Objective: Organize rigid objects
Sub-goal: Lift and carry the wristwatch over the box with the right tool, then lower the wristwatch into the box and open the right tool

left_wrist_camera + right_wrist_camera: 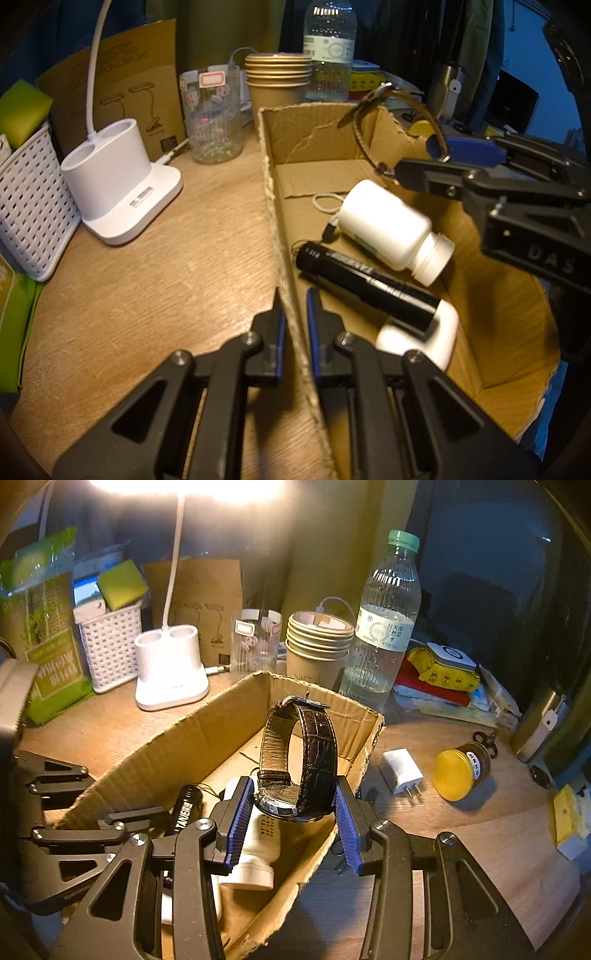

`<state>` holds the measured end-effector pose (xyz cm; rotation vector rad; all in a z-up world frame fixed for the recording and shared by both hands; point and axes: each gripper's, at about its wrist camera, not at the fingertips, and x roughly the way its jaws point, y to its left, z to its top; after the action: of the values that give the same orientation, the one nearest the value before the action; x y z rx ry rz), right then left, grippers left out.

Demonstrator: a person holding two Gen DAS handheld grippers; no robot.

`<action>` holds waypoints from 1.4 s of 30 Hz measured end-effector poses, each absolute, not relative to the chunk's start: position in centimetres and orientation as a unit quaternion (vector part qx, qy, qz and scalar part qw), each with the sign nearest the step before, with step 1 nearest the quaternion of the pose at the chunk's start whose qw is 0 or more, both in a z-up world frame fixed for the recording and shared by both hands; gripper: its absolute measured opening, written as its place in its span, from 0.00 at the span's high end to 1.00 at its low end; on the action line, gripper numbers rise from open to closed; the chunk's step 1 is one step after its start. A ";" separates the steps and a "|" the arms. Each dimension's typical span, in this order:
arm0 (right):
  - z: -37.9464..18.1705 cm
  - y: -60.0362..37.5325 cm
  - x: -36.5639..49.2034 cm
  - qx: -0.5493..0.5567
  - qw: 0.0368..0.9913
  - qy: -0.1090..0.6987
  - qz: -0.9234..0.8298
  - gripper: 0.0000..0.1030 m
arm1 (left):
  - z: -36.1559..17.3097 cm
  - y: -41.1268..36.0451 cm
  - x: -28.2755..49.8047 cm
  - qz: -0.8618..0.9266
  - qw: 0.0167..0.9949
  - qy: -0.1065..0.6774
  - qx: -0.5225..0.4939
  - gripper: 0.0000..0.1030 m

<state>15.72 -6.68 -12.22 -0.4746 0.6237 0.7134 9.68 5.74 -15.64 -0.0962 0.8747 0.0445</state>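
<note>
While tilted down over box | R hand-held gripper clamps watch | L hand-held gripper pinches box wall

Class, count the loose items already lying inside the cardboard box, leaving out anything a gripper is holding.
3: a white bottle, a black flashlight beside it, and a white object partly under the flashlight. More may be hidden behind the box walls.
</note>
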 end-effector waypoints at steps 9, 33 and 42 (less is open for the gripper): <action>-13.2 -5.6 16.1 -0.254 0.860 0.298 0.327 0.56 | -15.6 5.7 9.7 0.021 0.905 0.423 -0.047 0.89; -11.6 -6.8 14.5 -0.230 0.865 0.294 0.336 0.55 | -15.5 5.7 9.8 0.022 0.904 0.424 -0.049 0.89; -10.6 -8.2 14.1 -0.219 0.870 0.288 0.333 0.55 | -15.5 5.7 9.7 0.021 0.904 0.424 -0.049 0.89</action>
<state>14.07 -8.18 -10.62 -0.4588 0.6026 0.6974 9.75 5.69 -15.51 -0.1008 0.8764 0.0442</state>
